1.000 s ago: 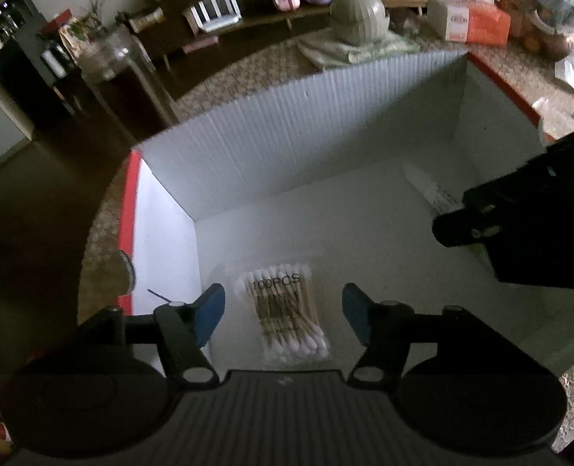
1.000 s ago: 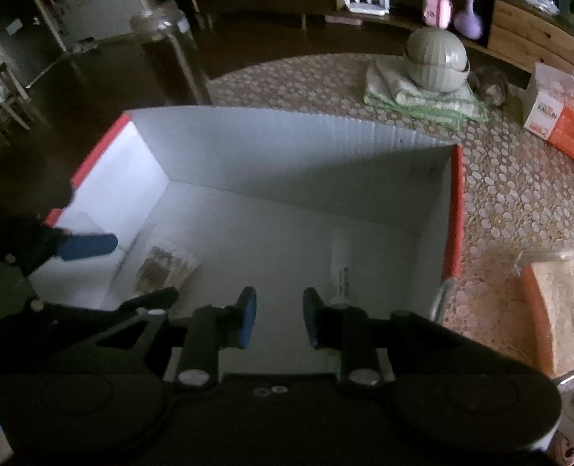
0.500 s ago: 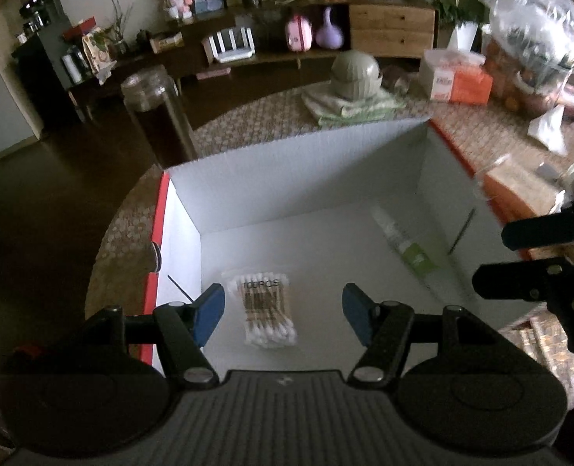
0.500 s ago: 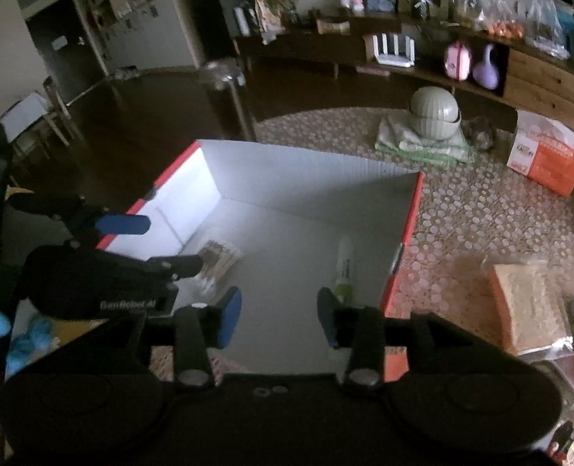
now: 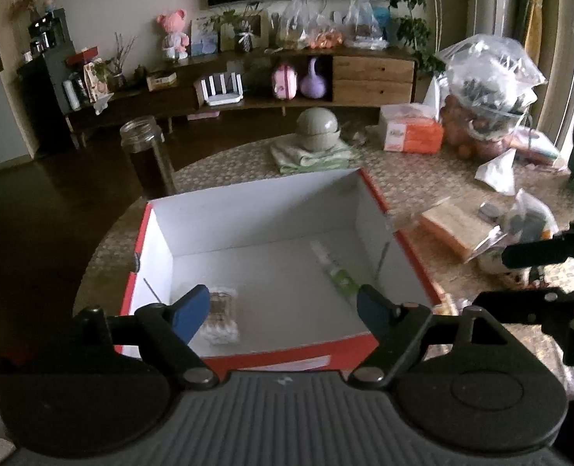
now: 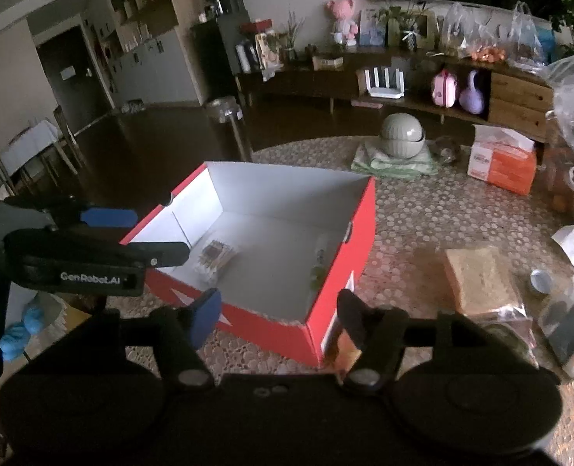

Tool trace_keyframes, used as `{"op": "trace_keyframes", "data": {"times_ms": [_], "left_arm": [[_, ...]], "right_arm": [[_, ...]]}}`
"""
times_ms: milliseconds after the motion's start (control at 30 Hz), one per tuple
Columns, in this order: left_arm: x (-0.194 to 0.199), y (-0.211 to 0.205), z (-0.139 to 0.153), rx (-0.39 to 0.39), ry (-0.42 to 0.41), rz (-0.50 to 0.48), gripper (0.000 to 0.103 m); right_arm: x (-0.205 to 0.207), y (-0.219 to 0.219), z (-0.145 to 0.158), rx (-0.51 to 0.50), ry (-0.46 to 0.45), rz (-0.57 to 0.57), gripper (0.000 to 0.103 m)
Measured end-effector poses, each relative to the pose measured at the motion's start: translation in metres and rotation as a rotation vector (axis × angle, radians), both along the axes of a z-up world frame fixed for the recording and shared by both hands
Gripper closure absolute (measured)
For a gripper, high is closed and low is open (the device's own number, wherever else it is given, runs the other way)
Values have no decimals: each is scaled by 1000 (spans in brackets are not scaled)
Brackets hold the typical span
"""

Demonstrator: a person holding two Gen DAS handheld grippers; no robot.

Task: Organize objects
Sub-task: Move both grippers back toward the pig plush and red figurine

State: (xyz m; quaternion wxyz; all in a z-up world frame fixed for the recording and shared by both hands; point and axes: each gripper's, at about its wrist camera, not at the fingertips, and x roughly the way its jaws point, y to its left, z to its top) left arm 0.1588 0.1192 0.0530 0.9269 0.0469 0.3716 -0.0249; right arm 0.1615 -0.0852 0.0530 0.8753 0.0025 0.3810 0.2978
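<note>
Red-rimmed box (image 5: 380, 198) holds swabs (image 5: 221, 318) and tube (image 5: 335, 272); middle floor bare.

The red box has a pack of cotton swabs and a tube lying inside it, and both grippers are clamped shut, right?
Not quite: both grippers are open and empty. The left wrist view shows the left gripper spread wide; the right wrist view shows the right gripper likewise. The red box does hold the cotton swabs and the tube.

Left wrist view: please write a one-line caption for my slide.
Open left claw above a red box holding a cotton swab pack and a green tube.
</note>
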Motion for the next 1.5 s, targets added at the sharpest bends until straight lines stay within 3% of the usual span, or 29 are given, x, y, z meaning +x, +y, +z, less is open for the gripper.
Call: {"op": "trace_keyframes", "data": {"times_ms": [67, 300, 433, 667, 900, 1167, 1500], "left_arm": [[-6, -7, 1, -9, -16, 0, 20], [-27, -33, -9, -56, -39, -14, 18], [-35, -47, -20, -83, -43, -26, 1], [-48, -73, -42, -97, -77, -55, 0], [-54, -106, -69, -150, -39, -94, 0], [-52, -156, -99, -90, -30, -119, 0], [-22, -180, -126, -79, -54, 18, 0]], "right_arm": [[-7, -8, 0, 12, -7, -3, 30], [-31, -42, -7, 37, -29, -45, 23], [-41, -61, -16, 27, -40, -76, 22], [-53, -96, -32, 27, -27, -135, 22], [-58, -130, -46, 22, -1, -202, 21], [-52, -157, -53, -4, 2, -248, 21], [-39, -179, -70, -37, 35, -256, 21]]}}
